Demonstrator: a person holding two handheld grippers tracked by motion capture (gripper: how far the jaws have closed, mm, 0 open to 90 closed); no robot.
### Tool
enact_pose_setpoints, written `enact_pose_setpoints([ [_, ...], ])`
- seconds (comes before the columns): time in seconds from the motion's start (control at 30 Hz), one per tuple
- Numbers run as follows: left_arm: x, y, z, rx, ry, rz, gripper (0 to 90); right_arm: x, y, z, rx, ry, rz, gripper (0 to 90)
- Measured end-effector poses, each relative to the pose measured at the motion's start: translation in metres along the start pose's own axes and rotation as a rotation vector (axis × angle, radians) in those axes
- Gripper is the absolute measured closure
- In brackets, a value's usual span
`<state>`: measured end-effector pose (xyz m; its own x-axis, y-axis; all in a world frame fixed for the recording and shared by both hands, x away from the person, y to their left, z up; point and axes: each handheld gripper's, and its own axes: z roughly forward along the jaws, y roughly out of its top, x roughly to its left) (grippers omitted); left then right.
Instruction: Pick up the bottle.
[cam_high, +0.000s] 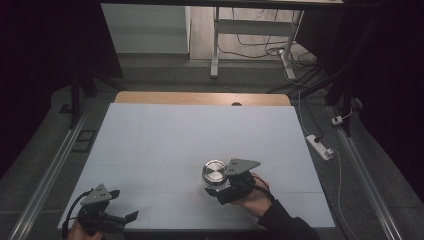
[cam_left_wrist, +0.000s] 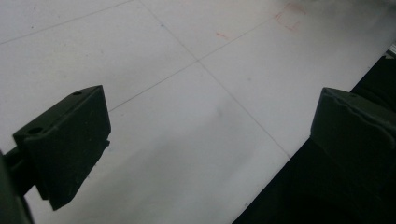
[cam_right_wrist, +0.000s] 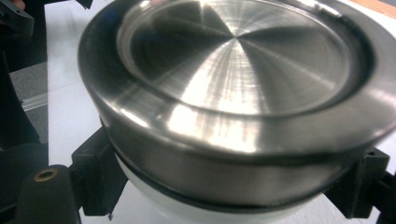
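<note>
We find the right hand-held gripper (cam_high: 220, 190) clamped on the round steel-lidded white container (cam_high: 214, 173) at the white desk's (cam_high: 165, 140) near-centre; left hand-held gripper (cam_high: 120, 220) gapes empty. We advise keeping it level.

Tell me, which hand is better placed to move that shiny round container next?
The right. Its right gripper is already closed around the steel-lidded container, jaws pressing both sides below the lid. The left gripper sits open near the table's front edge, well apart from it.

White sheet (cam_high: 200, 140) covers counter, wood edge (cam_high: 200, 98) at top centre; white power strip (cam_high: 320, 146) on floor right; desk legs (cam_high: 215, 45) and cables (cam_high: 260, 50) at top.
</note>
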<state>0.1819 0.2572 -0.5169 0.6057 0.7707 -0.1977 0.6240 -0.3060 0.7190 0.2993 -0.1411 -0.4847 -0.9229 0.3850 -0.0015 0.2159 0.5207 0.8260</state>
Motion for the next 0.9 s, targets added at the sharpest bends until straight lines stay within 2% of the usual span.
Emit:
enact_pose_setpoints([
  [0.13, -0.003, 0.005, 0.001, -0.006, -0.016, 0.022, 0.0, 0.0, 0.004, 0.002, -0.002, 0.011, -0.011, 15.1],
  [0.3, -0.005, 0.011, 0.003, -0.036, -0.056, 0.05, 0.0, 0.002, 0.01, 0.004, -0.007, 0.031, -0.017, 15.1],
  [0.37, -0.007, 0.017, 0.006, -0.05, -0.082, 0.075, 0.0, 0.003, 0.012, 0.005, -0.006, 0.038, -0.022, 15.1],
  [0.53, -0.011, 0.026, 0.009, -0.074, -0.103, 0.113, 0.0, 0.005, 0.015, 0.008, -0.003, 0.049, -0.035, 15.1],
  [0.9, -0.013, 0.038, 0.012, -0.111, -0.132, 0.136, 0.0, 0.009, 0.02, 0.011, 0.001, 0.059, -0.055, 15.1],
])
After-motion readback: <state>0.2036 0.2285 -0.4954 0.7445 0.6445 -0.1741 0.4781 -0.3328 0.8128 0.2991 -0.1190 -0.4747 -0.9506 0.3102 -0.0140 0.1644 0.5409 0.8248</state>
